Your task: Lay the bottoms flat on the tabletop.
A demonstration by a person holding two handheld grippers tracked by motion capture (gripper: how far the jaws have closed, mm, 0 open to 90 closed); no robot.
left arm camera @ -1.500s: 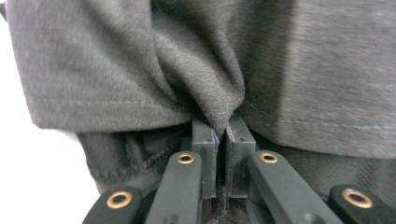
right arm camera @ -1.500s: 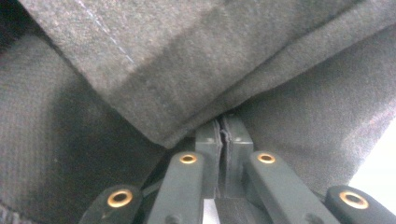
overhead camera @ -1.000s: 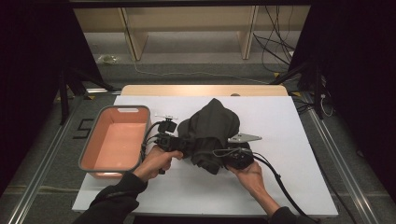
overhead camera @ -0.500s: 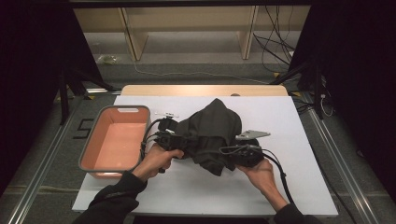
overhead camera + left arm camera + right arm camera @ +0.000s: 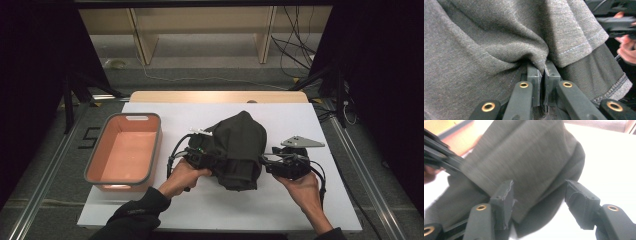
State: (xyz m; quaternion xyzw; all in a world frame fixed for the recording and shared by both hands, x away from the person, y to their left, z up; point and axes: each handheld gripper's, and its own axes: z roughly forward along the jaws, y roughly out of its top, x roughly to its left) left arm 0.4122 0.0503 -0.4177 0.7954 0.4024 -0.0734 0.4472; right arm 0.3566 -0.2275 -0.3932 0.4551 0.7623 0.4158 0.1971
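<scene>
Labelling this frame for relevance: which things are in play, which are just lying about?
In play:
- dark grey garment
- left gripper, fingers shut on a fold of it
- right gripper, fingers open beside it

Lying about:
- pink bin
- white table
- wooden shelf

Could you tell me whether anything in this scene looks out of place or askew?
Only the garment: it sits in a crumpled heap on the table, a fold pinched in the shut left claw. The right claw is open beside it. The bin sits square.

left gripper (image 5: 202,157) half under garment (image 5: 237,150)
</scene>
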